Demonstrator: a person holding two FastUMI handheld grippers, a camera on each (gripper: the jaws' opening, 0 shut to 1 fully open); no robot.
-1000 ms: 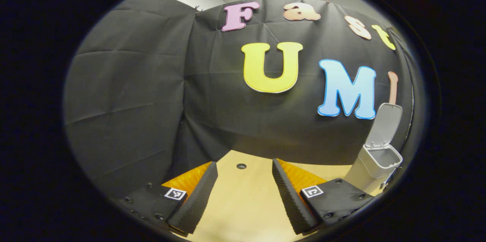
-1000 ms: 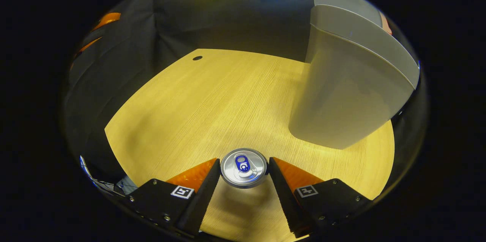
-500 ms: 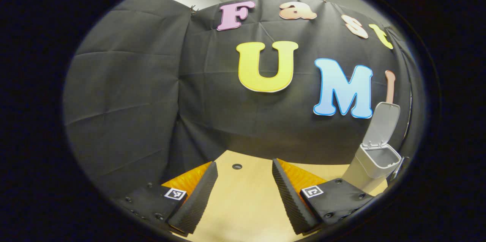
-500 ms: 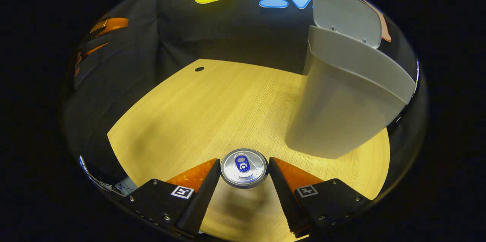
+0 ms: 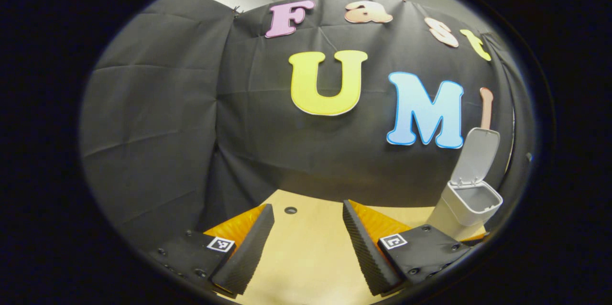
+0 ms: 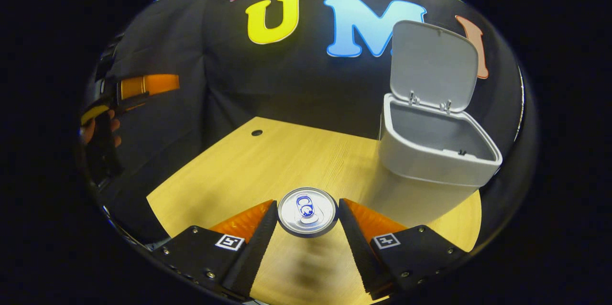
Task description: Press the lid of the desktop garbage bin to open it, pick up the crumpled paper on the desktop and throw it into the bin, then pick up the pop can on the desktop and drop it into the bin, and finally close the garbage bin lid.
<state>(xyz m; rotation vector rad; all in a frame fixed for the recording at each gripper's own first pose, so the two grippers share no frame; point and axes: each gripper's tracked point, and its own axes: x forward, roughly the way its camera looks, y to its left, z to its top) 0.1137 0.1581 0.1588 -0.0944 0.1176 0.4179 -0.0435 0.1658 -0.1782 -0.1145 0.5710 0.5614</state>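
Beneath both grippers spreads the wooden desktop [image 6: 267, 161], backed by the black cloth wall [image 5: 158, 118]; a small round hole [image 6: 256, 132] sits in the wood ahead and to the left of the right gripper [image 6: 307, 228].

Ahead and to the right of that gripper stands the grey garbage bin [image 6: 430, 166], its mouth uncovered and its lid [image 6: 432, 66] tipped up and back on the hinges at the far rim. Its inside looks dark, and whether anything lies in it cannot be told. In the left gripper view the same bin [image 5: 466, 204] stands far off to the right, lid [image 5: 475, 154] raised.

The right gripper is clenched on the pop can [image 6: 307, 212]: both fingers press its sides, the can upright with its silver top and pull tab facing the camera, held above the desktop, short of the bin and to the bin's left.

The left gripper [image 5: 306, 243] hangs over the desktop with its jaws spread and holding nothing between them. In the right gripper view it shows far to the left [image 6: 138, 87], with the hand [image 6: 98, 128] that grips its handle.
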